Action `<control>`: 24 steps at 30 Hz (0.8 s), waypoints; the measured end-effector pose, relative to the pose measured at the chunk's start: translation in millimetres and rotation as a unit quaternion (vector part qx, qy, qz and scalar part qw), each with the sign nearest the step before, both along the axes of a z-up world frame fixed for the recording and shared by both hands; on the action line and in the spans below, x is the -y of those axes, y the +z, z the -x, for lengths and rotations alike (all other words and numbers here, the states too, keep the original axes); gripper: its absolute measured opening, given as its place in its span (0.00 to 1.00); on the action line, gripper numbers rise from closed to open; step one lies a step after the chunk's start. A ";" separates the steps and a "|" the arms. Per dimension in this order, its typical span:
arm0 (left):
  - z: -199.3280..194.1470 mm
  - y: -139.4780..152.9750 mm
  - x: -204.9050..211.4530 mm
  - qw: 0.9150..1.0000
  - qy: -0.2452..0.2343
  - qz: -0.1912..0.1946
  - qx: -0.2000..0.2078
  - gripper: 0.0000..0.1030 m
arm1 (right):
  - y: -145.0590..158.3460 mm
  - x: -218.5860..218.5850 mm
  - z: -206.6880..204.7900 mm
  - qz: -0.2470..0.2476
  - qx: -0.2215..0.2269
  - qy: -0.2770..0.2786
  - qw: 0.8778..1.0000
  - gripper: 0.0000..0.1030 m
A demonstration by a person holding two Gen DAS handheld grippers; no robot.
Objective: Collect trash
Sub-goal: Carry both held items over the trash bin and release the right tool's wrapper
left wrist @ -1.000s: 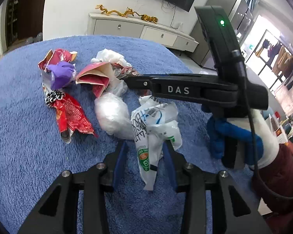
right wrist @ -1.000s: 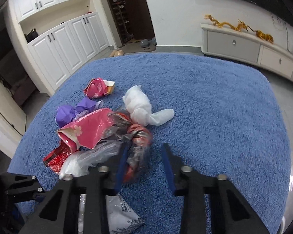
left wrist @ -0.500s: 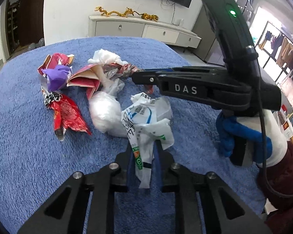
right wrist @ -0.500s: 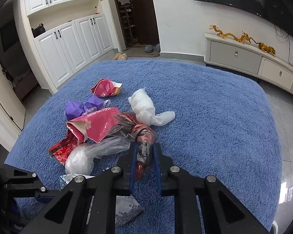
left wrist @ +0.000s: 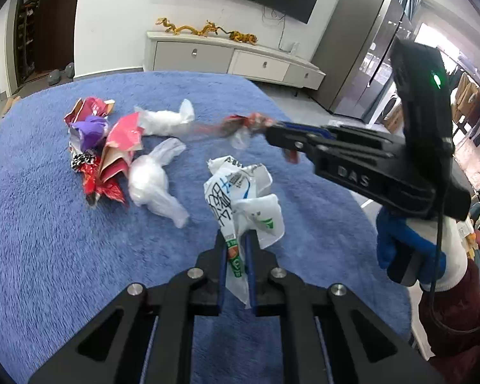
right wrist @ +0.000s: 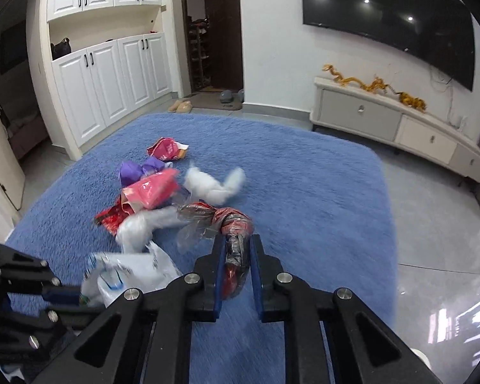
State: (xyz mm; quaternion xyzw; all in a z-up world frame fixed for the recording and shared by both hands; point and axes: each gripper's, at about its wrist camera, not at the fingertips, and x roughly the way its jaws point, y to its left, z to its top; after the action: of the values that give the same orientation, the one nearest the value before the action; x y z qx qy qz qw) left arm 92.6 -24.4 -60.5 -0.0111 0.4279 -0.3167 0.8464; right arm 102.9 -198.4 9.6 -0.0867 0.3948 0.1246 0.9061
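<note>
My left gripper [left wrist: 236, 249] is shut on a crumpled white plastic bag with green and black print [left wrist: 240, 198] and holds it above the blue rug. My right gripper [right wrist: 236, 249] is shut on a red and clear crinkled wrapper [right wrist: 232, 224], lifted off the rug; it shows blurred in the left wrist view [left wrist: 240, 124]. The left gripper with its white bag [right wrist: 124, 275] shows at lower left in the right wrist view. On the rug lie a clear plastic bag [left wrist: 150, 185], a white tissue wad [left wrist: 166, 118], a pink packet [left wrist: 124, 134], a purple wrapper [left wrist: 89, 128] and red wrappers [left wrist: 99, 182].
The blue shaggy rug [left wrist: 48, 240] covers the floor under the trash. A low white TV cabinet [right wrist: 393, 124] stands along the far wall. White cupboards [right wrist: 105, 80] stand at left. Grey tiled floor [right wrist: 438, 224] lies right of the rug.
Both grippers closed on their pieces and rose. The white printed bag and the red wrapper have lifted off the rug and away from the pile.
</note>
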 end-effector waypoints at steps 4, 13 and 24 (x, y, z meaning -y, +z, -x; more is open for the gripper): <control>15.0 11.6 5.9 1.000 -0.004 0.006 0.005 0.09 | 12.6 19.3 24.6 0.009 0.013 -0.022 1.000 0.13; 43.9 40.0 53.7 0.999 -0.047 0.013 0.023 0.09 | 32.7 81.9 86.5 0.033 0.038 -0.100 0.994 0.13; 48.1 35.8 177.0 0.987 -0.160 -0.004 0.013 0.09 | 1.4 197.4 139.2 0.069 -0.018 -0.235 0.969 0.13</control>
State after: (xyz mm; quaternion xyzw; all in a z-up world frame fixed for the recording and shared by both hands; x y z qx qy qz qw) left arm 44.5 -201.5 -24.6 0.0648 0.4140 -0.4469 0.7904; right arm -36.2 -395.8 11.0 -0.0513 0.4278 -0.1181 0.8946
